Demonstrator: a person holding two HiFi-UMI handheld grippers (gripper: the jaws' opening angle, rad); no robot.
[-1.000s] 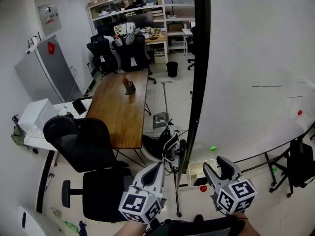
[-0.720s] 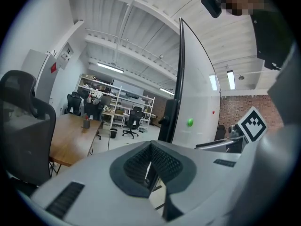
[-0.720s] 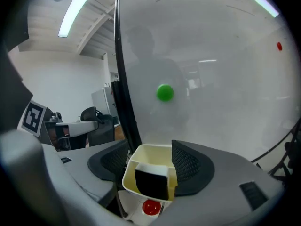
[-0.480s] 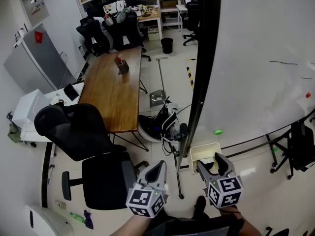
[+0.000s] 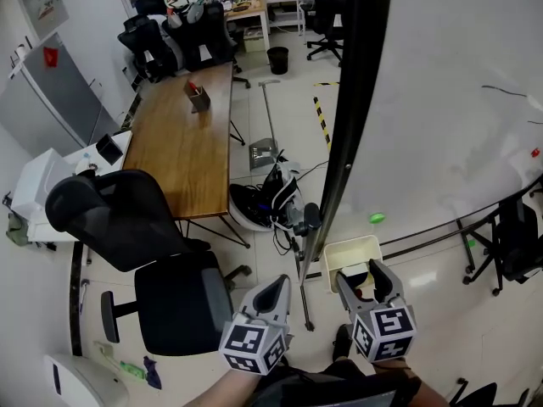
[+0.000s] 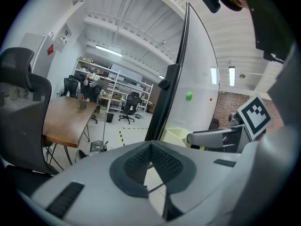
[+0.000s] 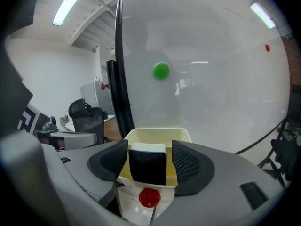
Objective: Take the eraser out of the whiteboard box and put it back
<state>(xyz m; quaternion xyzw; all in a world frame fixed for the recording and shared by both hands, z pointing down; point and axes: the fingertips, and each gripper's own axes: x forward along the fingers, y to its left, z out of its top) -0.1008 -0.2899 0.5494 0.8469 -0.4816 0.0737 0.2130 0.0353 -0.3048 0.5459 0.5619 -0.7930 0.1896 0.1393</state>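
Observation:
The cream whiteboard box point(image 7: 157, 133) hangs at the foot of the whiteboard point(image 5: 450, 100), and it shows in the head view too point(image 5: 352, 251). A black eraser with a white top point(image 7: 147, 167) stands upright inside it. My right gripper point(image 7: 149, 147) straddles the eraser, and its jaws are open with a thin gap on each side of the eraser. In the head view the right gripper point(image 5: 363, 276) reaches into the box. My left gripper point(image 5: 280, 285) hangs to the left of the box, shut and empty, with its pads point(image 6: 151, 145) meeting at the tip.
A red magnet point(image 7: 149, 197) sticks to the box front and a green magnet point(image 5: 376, 219) to the board above. The board's black post point(image 5: 339, 168) rises left of the box. A black office chair point(image 5: 127, 227) and a wooden table point(image 5: 182, 142) stand further left.
Both grippers have come down toward the box. The right jaws now stand wider apart, with the box right under them.

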